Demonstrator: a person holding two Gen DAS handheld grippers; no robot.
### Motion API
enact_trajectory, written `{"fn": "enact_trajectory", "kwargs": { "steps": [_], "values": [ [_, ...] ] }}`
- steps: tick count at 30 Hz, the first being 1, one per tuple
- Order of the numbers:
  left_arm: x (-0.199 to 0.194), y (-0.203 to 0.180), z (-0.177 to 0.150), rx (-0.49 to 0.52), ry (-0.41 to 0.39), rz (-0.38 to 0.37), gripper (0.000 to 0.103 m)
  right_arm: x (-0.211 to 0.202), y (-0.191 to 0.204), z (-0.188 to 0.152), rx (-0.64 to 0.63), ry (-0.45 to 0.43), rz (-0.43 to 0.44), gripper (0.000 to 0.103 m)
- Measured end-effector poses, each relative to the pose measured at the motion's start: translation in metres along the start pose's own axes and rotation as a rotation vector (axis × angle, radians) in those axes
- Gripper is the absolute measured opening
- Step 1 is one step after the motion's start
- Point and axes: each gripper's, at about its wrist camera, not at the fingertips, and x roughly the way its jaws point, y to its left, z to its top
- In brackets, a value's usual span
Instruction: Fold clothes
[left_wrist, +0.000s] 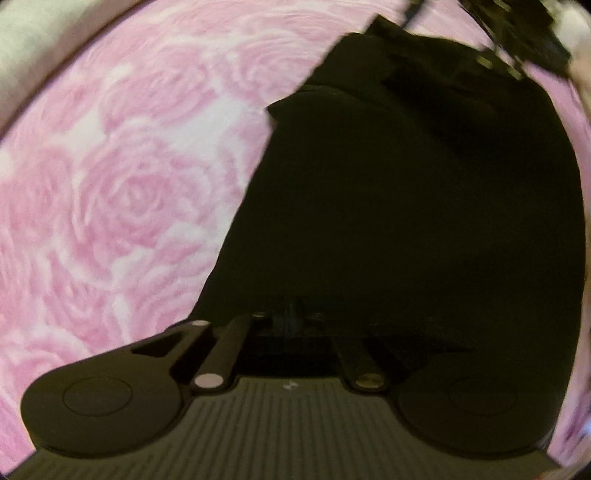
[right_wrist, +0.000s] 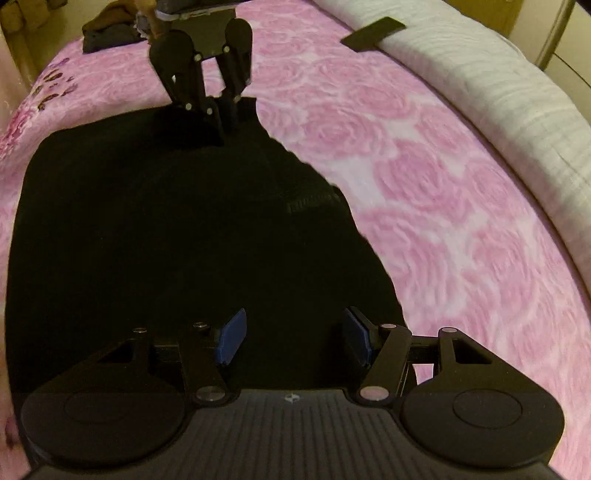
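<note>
A black garment (right_wrist: 184, 229) lies spread flat on a pink rose-patterned blanket (right_wrist: 424, 184). My left gripper (right_wrist: 221, 127) comes down on the garment's far edge, its fingers drawn together and pinching the cloth there. In the left wrist view the same garment (left_wrist: 406, 221) fills the right half, and the left gripper (left_wrist: 295, 314) shows dark, closed fingertips against it. My right gripper (right_wrist: 293, 338) hovers over the garment's near part with its blue pads (right_wrist: 231, 338) wide apart and nothing between them. In the left wrist view the right gripper (left_wrist: 517, 37) is blurred at the top right.
A white quilted cover (right_wrist: 498, 96) runs along the blanket's right side, with a flat dark rectangle (right_wrist: 373, 37) resting on it. A small pile of dark and brown clothes (right_wrist: 107, 33) sits at the far left corner. Pink blanket (left_wrist: 129, 184) stretches left of the garment.
</note>
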Motion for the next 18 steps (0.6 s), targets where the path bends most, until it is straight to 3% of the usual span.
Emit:
{"fn": "enact_trajectory", "kwargs": {
  "steps": [7, 10, 11, 12, 13, 16, 18],
  "values": [
    [-0.024, 0.006, -0.009, -0.024, -0.074, 0.035, 0.0, 0.021, -0.013, 0.01, 0.033, 0.023, 0.085, 0.058],
    [-0.024, 0.011, -0.002, -0.007, -0.095, 0.021, 0.008, 0.019, -0.012, 0.01, 0.026, 0.05, 0.104, 0.018],
    [-0.022, 0.011, 0.002, 0.008, -0.103, 0.013, 0.016, 0.017, -0.011, 0.009, 0.019, 0.052, 0.099, 0.01],
    [-0.02, 0.01, 0.007, 0.022, -0.109, 0.009, 0.028, 0.014, -0.009, 0.009, 0.012, 0.055, 0.094, 0.008],
    [-0.018, 0.01, 0.011, 0.034, -0.113, 0.005, 0.033, 0.009, -0.006, 0.009, 0.002, 0.051, 0.08, 0.006],
    [-0.009, 0.007, 0.022, 0.072, -0.107, -0.032, 0.038, -0.011, 0.004, 0.008, -0.033, 0.028, 0.014, 0.004],
    [-0.003, 0.004, 0.026, 0.101, -0.09, -0.06, 0.047, -0.026, 0.012, 0.007, -0.06, 0.005, -0.046, 0.004]
  ]
}}
